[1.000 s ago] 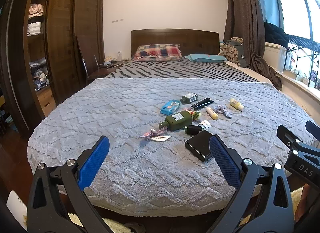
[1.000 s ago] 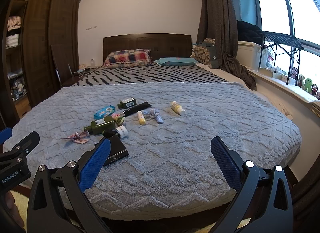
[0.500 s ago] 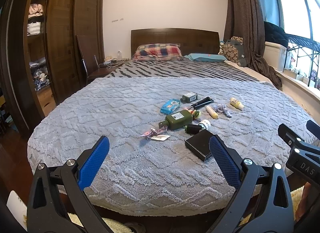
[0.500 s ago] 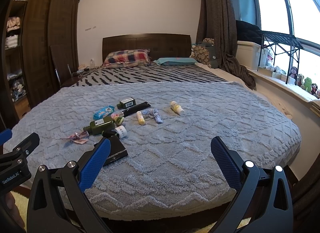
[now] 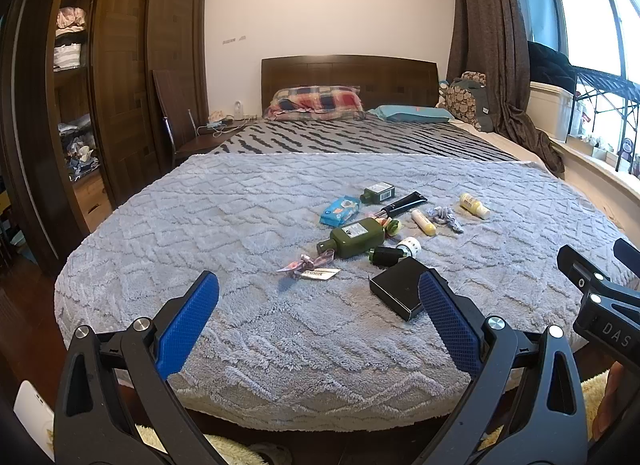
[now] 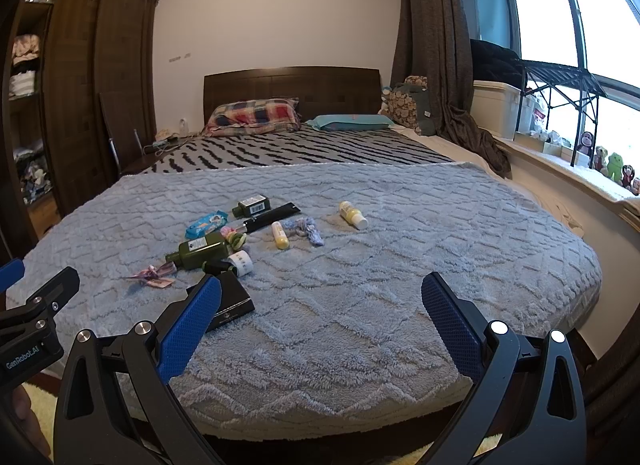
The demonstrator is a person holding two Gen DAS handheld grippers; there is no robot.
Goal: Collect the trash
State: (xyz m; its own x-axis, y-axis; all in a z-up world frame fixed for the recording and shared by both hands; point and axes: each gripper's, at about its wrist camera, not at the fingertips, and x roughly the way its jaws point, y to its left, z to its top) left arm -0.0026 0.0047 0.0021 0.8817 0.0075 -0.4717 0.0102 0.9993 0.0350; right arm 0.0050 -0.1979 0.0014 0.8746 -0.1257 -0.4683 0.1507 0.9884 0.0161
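Observation:
Several small items lie on the grey blanket [image 5: 248, 225]: a green bottle [image 5: 352, 240], a black box [image 5: 398, 291], a pink wrapper [image 5: 308, 265], a blue packet [image 5: 339, 210], a black tube [image 5: 402, 203], two yellow bottles [image 5: 474, 205] and a white tape roll [image 5: 410, 245]. My left gripper [image 5: 318, 297] is open and empty, short of the bed's near edge. My right gripper [image 6: 320, 301] is open and empty, to the right of the items; the black box [image 6: 230, 299] sits behind its left finger [image 6: 188, 325].
A dark wardrobe [image 5: 120, 77] and a chair [image 5: 176, 113] stand left of the bed. Pillows [image 5: 316, 103] lie at the headboard. A curtain [image 6: 440, 45], a white bin [image 6: 496, 105] and a windowsill with toys [image 6: 608, 165] are on the right. A fluffy rug [image 5: 224, 449] lies below.
Both views have shifted very slightly; the items and both open grippers stay as they were.

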